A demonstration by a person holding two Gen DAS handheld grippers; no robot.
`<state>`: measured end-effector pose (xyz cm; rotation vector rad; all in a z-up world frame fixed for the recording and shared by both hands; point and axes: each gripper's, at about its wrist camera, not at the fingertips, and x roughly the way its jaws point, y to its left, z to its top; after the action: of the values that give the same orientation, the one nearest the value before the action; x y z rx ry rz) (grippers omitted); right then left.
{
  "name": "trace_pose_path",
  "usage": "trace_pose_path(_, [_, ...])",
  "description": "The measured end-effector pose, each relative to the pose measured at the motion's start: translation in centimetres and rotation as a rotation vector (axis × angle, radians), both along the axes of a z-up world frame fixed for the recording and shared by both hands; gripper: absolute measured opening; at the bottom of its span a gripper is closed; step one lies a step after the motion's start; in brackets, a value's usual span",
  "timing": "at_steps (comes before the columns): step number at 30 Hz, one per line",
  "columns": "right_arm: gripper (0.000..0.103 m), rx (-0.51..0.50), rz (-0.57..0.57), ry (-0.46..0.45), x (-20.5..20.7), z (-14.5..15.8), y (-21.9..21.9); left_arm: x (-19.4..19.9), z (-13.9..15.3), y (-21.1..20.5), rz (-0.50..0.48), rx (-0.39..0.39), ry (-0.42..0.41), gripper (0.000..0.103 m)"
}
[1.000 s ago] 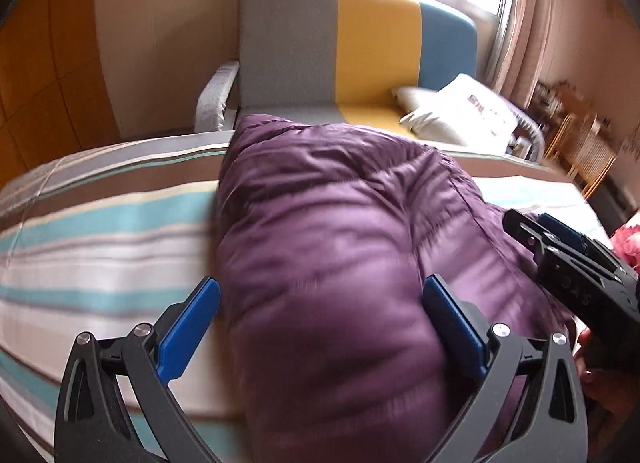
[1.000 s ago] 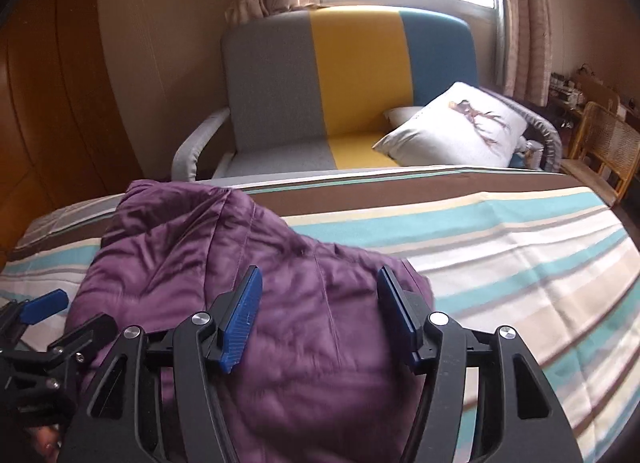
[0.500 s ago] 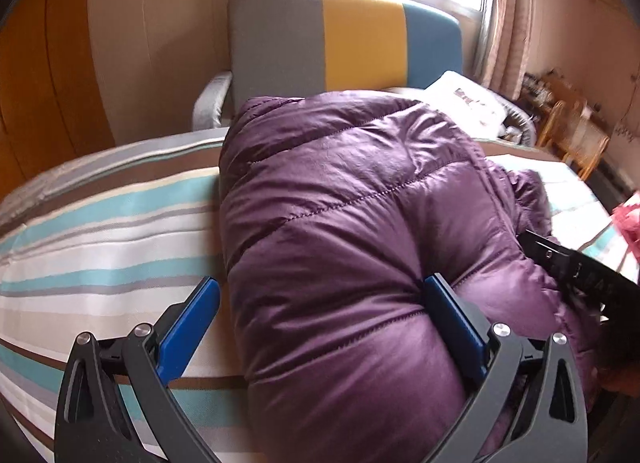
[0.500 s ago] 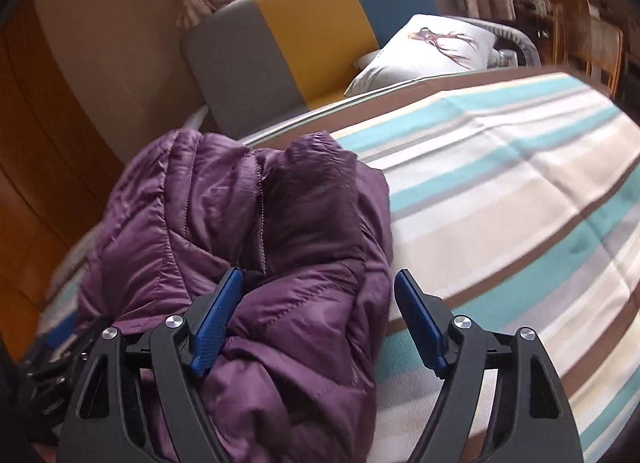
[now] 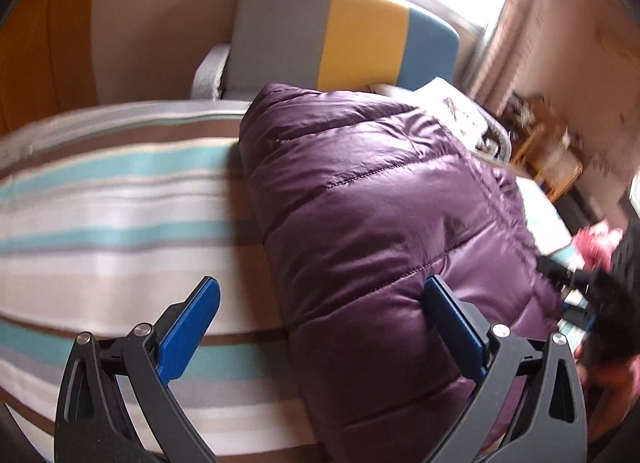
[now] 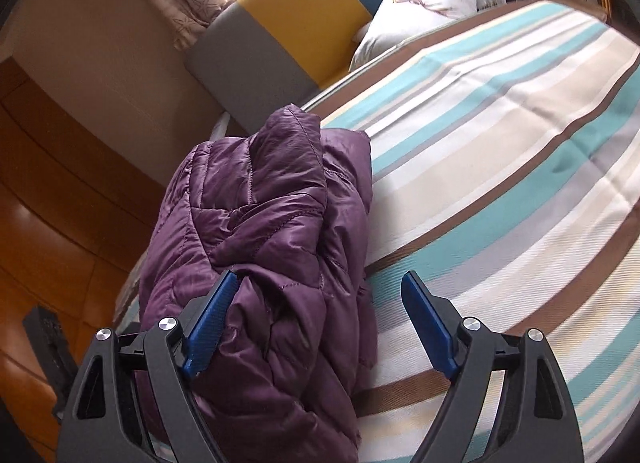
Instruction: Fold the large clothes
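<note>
A purple quilted down jacket [image 5: 380, 223] lies folded in a thick bundle on the striped bed [image 5: 120, 203]. My left gripper [image 5: 320, 287] is open over the bundle's near left edge; its right finger lies against the fabric and its left finger hangs over bare sheet. In the right wrist view the jacket [image 6: 260, 223] sits at the bed's left side. My right gripper [image 6: 320, 279] has its jaws opening around the bundle's near right part: the left pad touches a fold, while the right pad is free above the sheet [image 6: 500, 143].
A grey, yellow and blue sofa [image 5: 340, 43] with a white printed cushion [image 6: 424, 3] stands beyond the bed. Wooden panelling [image 6: 60, 203] runs along the left. A wicker chair [image 5: 560, 167] and pink cloth [image 5: 600, 239] are at the right. Bare striped sheet stretches on both sides of the jacket.
The right gripper's jaws have widened and the gripper has rolled, so the bed now looks tilted in its view. The left gripper shifted a little along the bundle and stayed open.
</note>
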<state>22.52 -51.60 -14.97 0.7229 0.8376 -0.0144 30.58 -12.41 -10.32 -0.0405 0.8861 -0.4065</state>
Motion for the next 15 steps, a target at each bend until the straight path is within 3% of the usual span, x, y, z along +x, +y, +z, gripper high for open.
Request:
trace_pose_path(3, [0.083,0.059,0.001,0.031,1.5,-1.1,-0.5,0.7,0.3,0.2,-0.017,-0.008,0.023,0.101])
trace_pose_path(7, [0.082,0.148,0.004,0.069,3.2,-3.0,-0.9,2.2,-0.6,0.1,-0.043,-0.085,0.109,0.101])
trace_pose_path(9, [0.070,0.170,0.009,0.049,3.4,-3.4,-0.8,2.6,-1.1,-0.1,-0.052,-0.104,0.133,0.101])
trace_pose_path(15, [0.056,0.104,0.056,0.049,3.7,-3.3,0.4,3.3,-2.3,-1.2,-0.089,-0.125,0.172,0.101])
